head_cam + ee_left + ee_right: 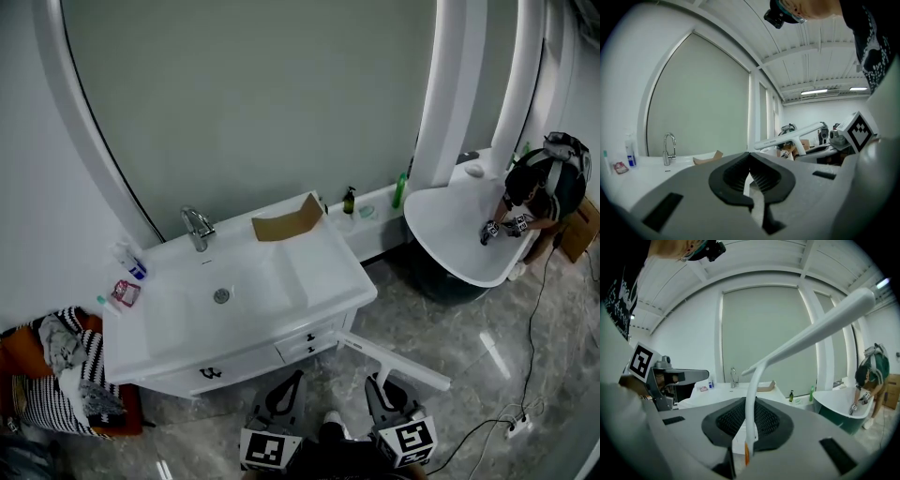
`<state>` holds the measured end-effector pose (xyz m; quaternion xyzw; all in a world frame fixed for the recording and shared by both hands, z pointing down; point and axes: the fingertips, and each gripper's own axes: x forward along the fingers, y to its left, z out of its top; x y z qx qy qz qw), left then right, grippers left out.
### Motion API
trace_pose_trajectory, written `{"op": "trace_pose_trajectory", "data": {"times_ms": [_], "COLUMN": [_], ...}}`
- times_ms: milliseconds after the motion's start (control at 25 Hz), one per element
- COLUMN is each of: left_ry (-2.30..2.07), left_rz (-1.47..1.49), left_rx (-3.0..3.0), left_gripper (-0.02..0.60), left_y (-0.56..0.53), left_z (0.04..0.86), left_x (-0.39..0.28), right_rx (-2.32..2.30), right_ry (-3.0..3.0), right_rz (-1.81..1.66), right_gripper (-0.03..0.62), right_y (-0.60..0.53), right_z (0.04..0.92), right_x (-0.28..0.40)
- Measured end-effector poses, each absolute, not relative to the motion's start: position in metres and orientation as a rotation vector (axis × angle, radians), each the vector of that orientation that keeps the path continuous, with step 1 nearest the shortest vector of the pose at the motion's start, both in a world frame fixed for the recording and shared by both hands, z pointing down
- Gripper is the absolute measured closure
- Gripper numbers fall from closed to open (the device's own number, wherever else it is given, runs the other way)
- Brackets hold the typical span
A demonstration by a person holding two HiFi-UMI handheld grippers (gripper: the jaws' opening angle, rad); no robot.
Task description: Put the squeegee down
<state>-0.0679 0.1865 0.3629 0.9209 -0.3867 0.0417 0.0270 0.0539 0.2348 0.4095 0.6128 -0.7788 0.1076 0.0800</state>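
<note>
Evidently the right gripper (749, 425) is clamped on the handle of the white T-shaped plastic squeegee (394, 361), holding it at the head view's lower centre near the white vanity counter (323, 267), its likely resting place, while the left gripper (751, 174), jaws together, grips nothing.

"What sort of place is this?"

"A bathroom, but a staged one. A white vanity (309, 345) with a sunken basin (251, 279) and a chrome faucet (197, 228) fills the lower left of the head view. A freestanding bathtub (450, 225) stands at the right, with toiletry bottles (349, 201) against the wall between them."

"Why staged?"

"The left gripper view shows a high beamed ceiling (806, 56) with strip lights (819, 92) at its upper right, more hall than home. The floor (469, 328) is glossy, marble-look tile."
</note>
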Motion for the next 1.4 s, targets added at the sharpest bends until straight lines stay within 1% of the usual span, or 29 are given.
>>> {"op": "trace_pose_trajectory", "data": {"times_ms": [80, 200, 320, 760, 920, 1080, 1400], "left_ry": [-1.225, -1.259, -1.272, -1.318, -1.297, -1.290, -1.264], "left_rz": [0.141, 0.059, 0.029, 0.011, 0.078, 0.006, 0.006], "left_rx": [2.824, 2.816, 2.821, 2.745, 2.727, 2.744, 2.734], "left_gripper": [0.577, 0.577, 0.577, 0.577, 0.577, 0.577, 0.577], "left_y": [0.178, 0.169, 0.160, 0.116, 0.085, 0.049, -0.013], "left_z": [0.363, 0.358, 0.352, 0.358, 0.362, 0.354, 0.345], "left_x": [-0.055, -0.037, -0.028, -0.039, -0.043, -0.042, -0.055], "right_rx": [1.830, 1.802, 1.790, 1.704, 1.698, 1.686, 1.685], "right_ry": [-2.299, -2.286, -2.304, -2.343, -2.349, -2.354, -2.330], "right_rz": [0.249, 0.145, 0.110, 0.184, 0.196, 0.191, 0.243], "right_gripper": [0.543, 0.543, 0.543, 0.543, 0.543, 0.543, 0.543], "right_y": [0.225, 0.208, 0.191, 0.144, 0.110, 0.077, 0.020], "right_z": [0.409, 0.406, 0.402, 0.412, 0.409, 0.406, 0.399], "right_x": [0.064, 0.075, 0.078, 0.068, 0.063, 0.062, 0.054]}}
